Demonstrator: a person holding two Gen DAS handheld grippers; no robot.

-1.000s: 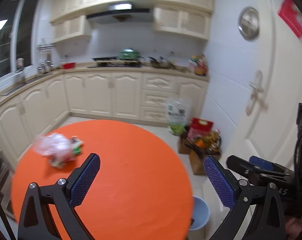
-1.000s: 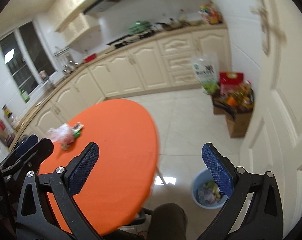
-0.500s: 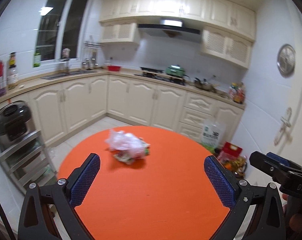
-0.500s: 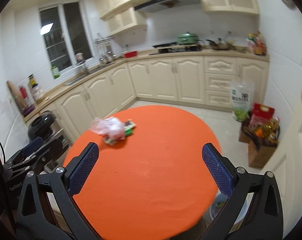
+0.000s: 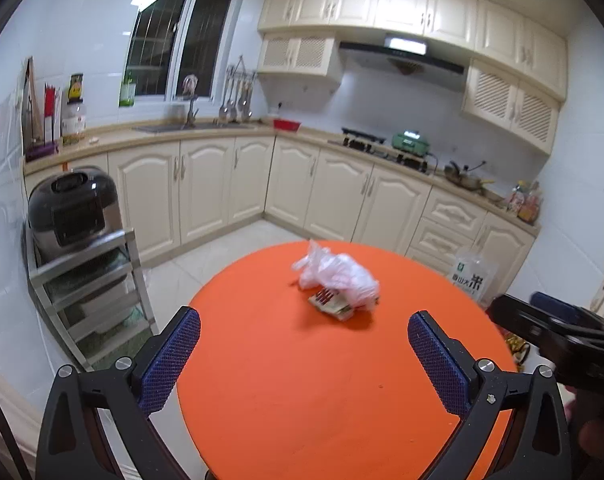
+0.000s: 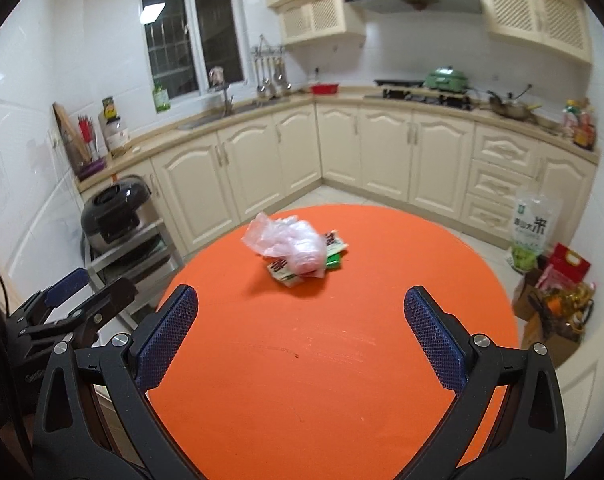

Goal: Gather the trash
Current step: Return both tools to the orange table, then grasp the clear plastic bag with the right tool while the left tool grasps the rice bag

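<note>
A crumpled clear plastic bag [image 5: 337, 276] lies on flat snack wrappers [image 5: 330, 303] near the far side of the round orange table [image 5: 302, 392]. The bag [image 6: 290, 242] and the green and white wrappers [image 6: 333, 254] also show in the right wrist view on the table [image 6: 321, 380]. My left gripper [image 5: 303, 350] is open and empty above the near part of the table, well short of the trash. My right gripper [image 6: 302, 336] is open and empty too, also short of it. Each gripper shows at the edge of the other's view.
Cream kitchen cabinets [image 6: 381, 152] run along the back walls. A metal rack with a black rice cooker [image 5: 72, 208] stands left of the table. A rice bag [image 6: 531, 232] and boxes of groceries [image 6: 561, 296] sit on the floor at the right.
Both grippers have swung left from the door and floor bin toward the table. The trash now sits near the middle of both views. Both jaws stay open.
</note>
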